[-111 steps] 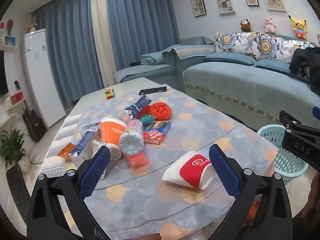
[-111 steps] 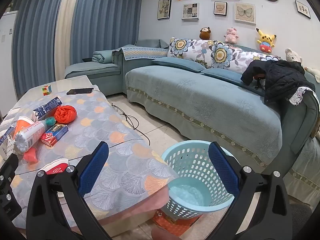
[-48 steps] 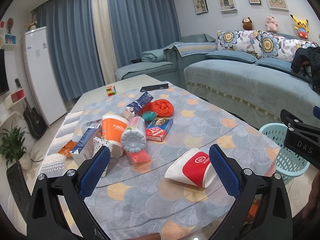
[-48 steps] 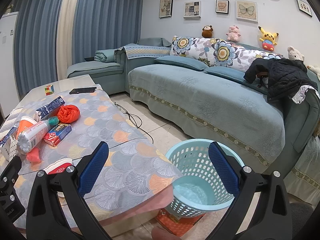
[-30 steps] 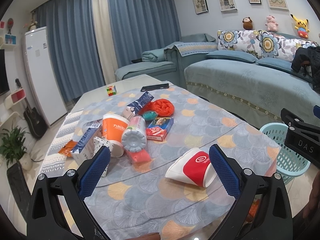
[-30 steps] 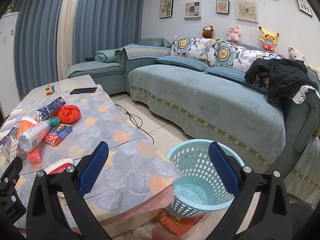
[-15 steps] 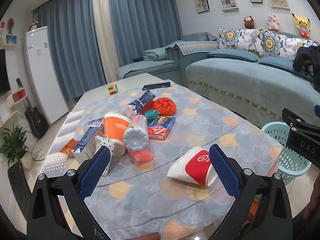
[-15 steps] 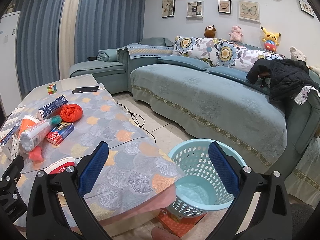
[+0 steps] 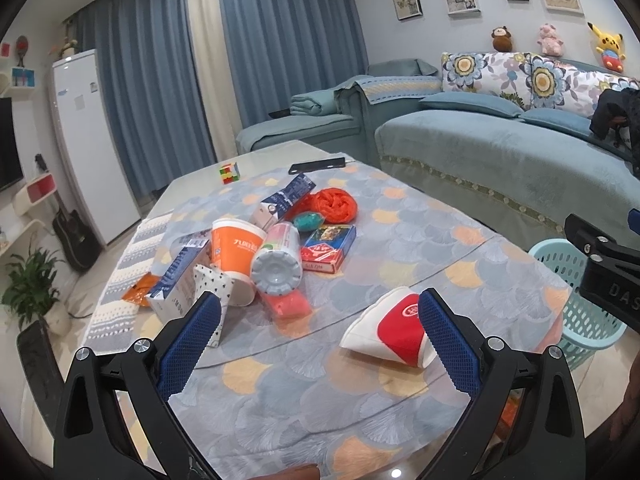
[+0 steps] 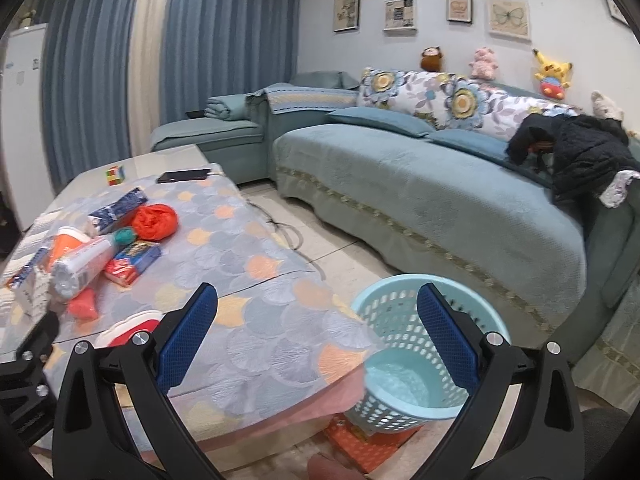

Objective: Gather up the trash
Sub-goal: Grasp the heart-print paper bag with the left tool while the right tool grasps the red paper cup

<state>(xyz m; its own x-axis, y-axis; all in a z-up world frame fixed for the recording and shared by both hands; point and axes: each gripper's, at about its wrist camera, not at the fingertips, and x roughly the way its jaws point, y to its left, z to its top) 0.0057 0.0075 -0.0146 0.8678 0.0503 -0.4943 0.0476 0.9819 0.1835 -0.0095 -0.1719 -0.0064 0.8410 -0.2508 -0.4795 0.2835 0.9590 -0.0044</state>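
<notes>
The left tool (image 9: 316,336) is hovering low over the near end of the counter (image 9: 400,248), its blue pads spread wide and gripping nothing. A red-and-white paper cup (image 9: 390,330) is lying on its side on the patterned cloth, just inside the right pad, at about 3 o'clock from the tool's centre; whether the pad is touching it cannot be told. At 11 o'clock from that cup, a heap of trash is sitting in the middle of the counter: an orange cup (image 9: 236,256) standing upright, a white bottle (image 9: 278,264) lying with its base toward the camera, a red and blue card box (image 9: 330,248) just beside the bottle, a blue-and-white carton (image 9: 286,200) behind them, and a crumpled orange bag (image 9: 334,206) at the far side. A pink scrap (image 9: 290,306) is lying under the bottle's base.

The right tool (image 10: 316,336) is hanging past the counter's corner with its pads also wide apart and bare. At 4 o'clock from it, a light blue basket (image 10: 404,356) is standing on the floor beside the counter, near the sofa (image 10: 440,200). A phone (image 10: 183,176) and a colour cube (image 10: 115,175) are resting at the counter's far end
</notes>
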